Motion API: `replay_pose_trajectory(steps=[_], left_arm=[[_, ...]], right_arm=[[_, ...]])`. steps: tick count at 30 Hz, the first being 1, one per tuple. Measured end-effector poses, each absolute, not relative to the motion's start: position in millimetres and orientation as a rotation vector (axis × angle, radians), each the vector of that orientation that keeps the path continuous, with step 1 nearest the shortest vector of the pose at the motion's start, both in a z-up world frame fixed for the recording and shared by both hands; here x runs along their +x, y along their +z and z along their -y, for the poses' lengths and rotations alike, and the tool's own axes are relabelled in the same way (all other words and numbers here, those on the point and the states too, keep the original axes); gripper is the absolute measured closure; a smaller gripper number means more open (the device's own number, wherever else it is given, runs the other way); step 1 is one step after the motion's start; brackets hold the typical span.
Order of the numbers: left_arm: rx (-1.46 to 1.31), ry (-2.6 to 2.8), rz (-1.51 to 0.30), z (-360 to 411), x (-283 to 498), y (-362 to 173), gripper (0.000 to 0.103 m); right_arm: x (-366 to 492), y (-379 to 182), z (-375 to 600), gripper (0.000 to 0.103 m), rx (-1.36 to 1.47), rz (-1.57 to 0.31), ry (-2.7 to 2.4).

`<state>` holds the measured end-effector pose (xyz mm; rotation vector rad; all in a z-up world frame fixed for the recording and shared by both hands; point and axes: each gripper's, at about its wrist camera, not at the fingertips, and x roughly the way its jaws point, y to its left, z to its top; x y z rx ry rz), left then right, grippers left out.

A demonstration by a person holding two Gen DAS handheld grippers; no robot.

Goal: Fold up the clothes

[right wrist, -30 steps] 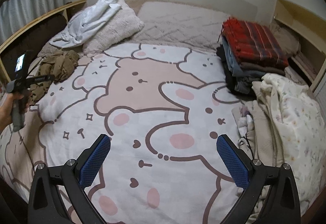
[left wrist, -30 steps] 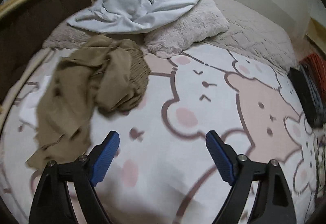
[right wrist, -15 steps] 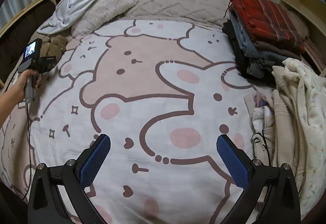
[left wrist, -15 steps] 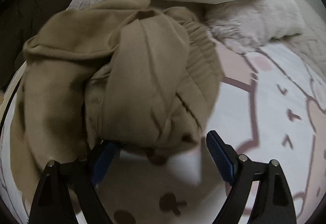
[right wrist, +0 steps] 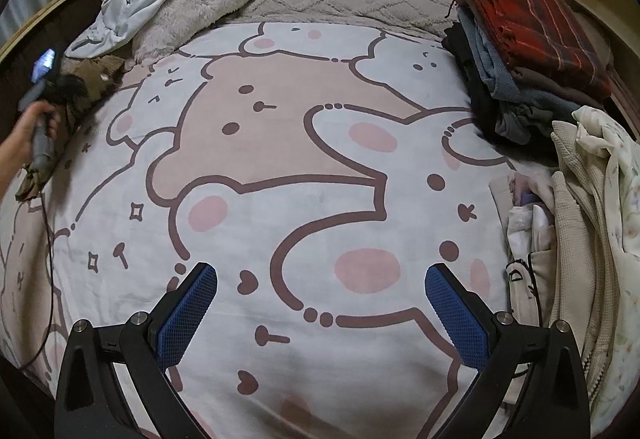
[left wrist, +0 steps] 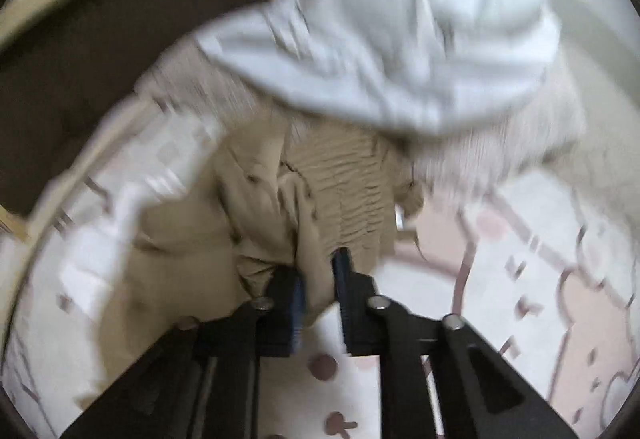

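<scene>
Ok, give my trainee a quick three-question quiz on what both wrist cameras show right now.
1. True or false: the left gripper has its jaws closed on the tan garment.
2. What sits on top of the stack of folded clothes at the right side of the bed? A) a red striped blanket B) a white pillow C) a pair of shoes
3. Fill in: the right gripper has its jaws ____ above the cartoon-print bedspread.

Key
1. True. The jaws have just been closing, and tan cloth is pinched between them.
2. A, the red striped blanket.
3. Open, with nothing between them.
</scene>
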<state>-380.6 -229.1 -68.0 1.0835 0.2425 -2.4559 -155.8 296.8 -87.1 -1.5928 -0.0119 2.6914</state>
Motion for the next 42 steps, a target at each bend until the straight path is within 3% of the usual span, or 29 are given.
replay_pose_trajectory(steps=[2,10,16,20,24,29,34,35,38,42], left_arm=[[0.979,-2.498,-0.178,233,-369,-17,0.1],[0.68,-2.685,0.139,199,-301,155,0.1],[0.442,-2.846,0.173,158,-243,252,0.101],[0.112,-2.974,0.271,102,-184,338,0.102],[-0.013,-3.046,0.362,49,-141,406,0.102],[0.167,-3.096,0.445,25,-128,375,0.102],[0.602,-3.089,0.397,35,-146,241,0.1],[0.691,-3.079,0.375,37,-153,210,0.094],[0.941,-3.033,0.321,36,-167,109,0.051],[1.219,-2.936,0.389,15,-163,-16,0.048]], right_arm=[[-155,-84,-297,0.0,-1.585,0.005,2.702],[-146,-67,-300,0.0,-1.527,-0.058,2.754],[-134,-50,-301,0.0,-1.46,-0.097,2.798],[-127,-39,-305,0.0,-1.402,-0.137,2.828],[-120,-25,-314,0.0,-1.341,-0.21,2.853],[-106,-12,-326,0.0,-1.288,-0.283,2.873],[-85,-6,-331,0.0,-1.269,-0.275,2.892],[-82,-6,-331,0.0,-1.266,-0.26,2.892],[-77,-9,-335,0.0,-1.261,-0.222,2.878],[-79,-15,-345,0.0,-1.273,-0.219,2.845]])
